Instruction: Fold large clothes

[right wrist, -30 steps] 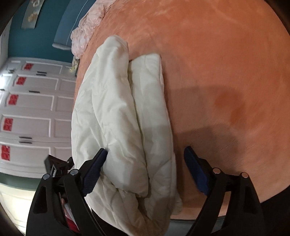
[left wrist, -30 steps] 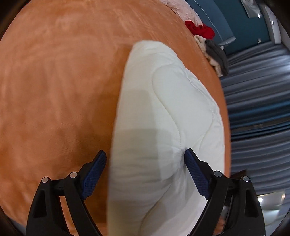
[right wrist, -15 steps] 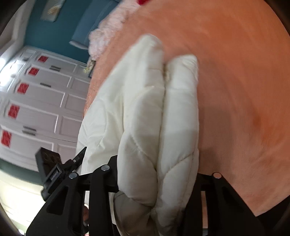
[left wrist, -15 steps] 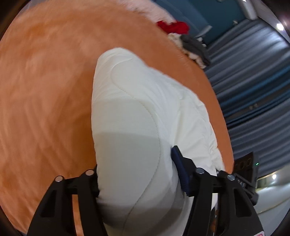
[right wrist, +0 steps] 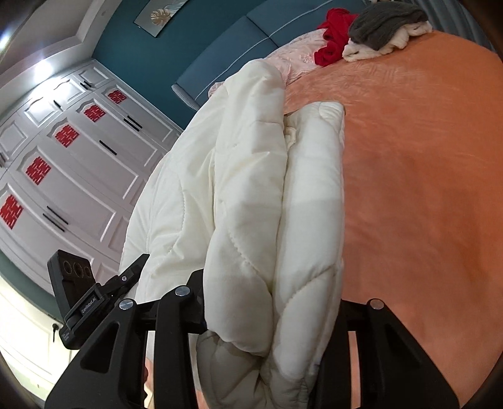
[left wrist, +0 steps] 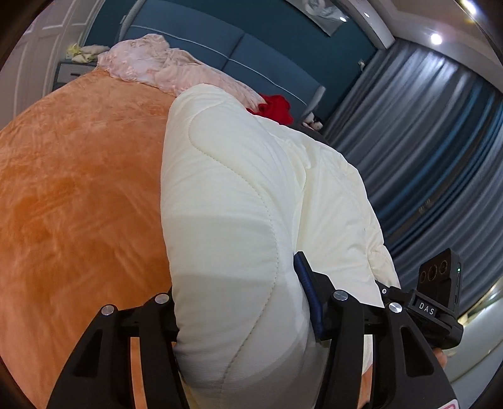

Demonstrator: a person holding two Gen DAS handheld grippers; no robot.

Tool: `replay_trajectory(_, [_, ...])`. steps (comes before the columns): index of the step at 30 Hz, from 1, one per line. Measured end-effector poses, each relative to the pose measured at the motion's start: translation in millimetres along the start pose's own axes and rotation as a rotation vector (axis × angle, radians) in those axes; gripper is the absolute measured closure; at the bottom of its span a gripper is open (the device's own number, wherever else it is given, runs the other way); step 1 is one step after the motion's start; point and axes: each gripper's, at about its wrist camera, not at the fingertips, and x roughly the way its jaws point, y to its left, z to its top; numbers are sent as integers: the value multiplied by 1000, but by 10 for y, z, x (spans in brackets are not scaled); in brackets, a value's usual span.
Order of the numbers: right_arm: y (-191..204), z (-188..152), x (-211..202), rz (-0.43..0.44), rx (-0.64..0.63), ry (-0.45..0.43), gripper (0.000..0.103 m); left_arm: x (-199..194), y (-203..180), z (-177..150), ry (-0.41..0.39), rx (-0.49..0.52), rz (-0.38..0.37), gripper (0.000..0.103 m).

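Observation:
A white quilted coat [left wrist: 245, 188] is bunched into a thick roll and lifted off the orange bed cover [left wrist: 78, 188]. My left gripper [left wrist: 237, 283] has one end of the roll between its jaws, which are closing; the blue pad [left wrist: 306, 292] presses into the padding. In the right wrist view the same coat [right wrist: 251, 176] shows two folded layers side by side. My right gripper [right wrist: 272, 292] is shut on that end, its fingertips buried in the fabric. The far end of the coat still trails toward the bed cover [right wrist: 424, 157].
A pink blanket [left wrist: 163, 69] lies by the blue headboard [left wrist: 251, 47]. A red garment [right wrist: 333, 37] and a grey and cream pile [right wrist: 383, 28] sit at the bed's far corner. Grey curtains [left wrist: 440, 141] hang on one side, a white wardrobe [right wrist: 78, 157] stands on the other.
Both grippers closed on the coat's ends, then rose and rolled, lifting the coat off the bed. The headboard and room have come into view.

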Motion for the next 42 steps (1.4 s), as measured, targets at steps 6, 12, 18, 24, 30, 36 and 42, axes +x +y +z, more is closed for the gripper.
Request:
replay_trajectory(6, [-224, 146, 795, -36, 46, 50, 67, 409, 663, 161, 26, -49, 29, 51])
replay_trajectory(12, [-648, -38, 1451, -91, 124, 129, 63, 981, 1209, 68, 117, -99, 87, 51])
replay_trajectory(18, [-872, -205, 1440, -16, 199, 94, 39, 1048, 1607, -161, 99, -203, 6, 40])
replay_trajectory(24, [-802, -125, 856, -74, 141, 88, 37, 686, 1613, -123, 125, -244, -10, 40])
replay_trajectory(30, [-338, 63, 294, -283, -91, 9, 34, 51, 1205, 164, 46, -33, 335, 40])
replay_trajectory(36, [291, 382, 511, -381, -332, -44, 53, 164, 566, 623, -42, 177, 576, 64])
replay_trajectory(42, [496, 614, 1184, -452, -389, -23, 88, 935, 421, 854, 38, 162, 548, 103])
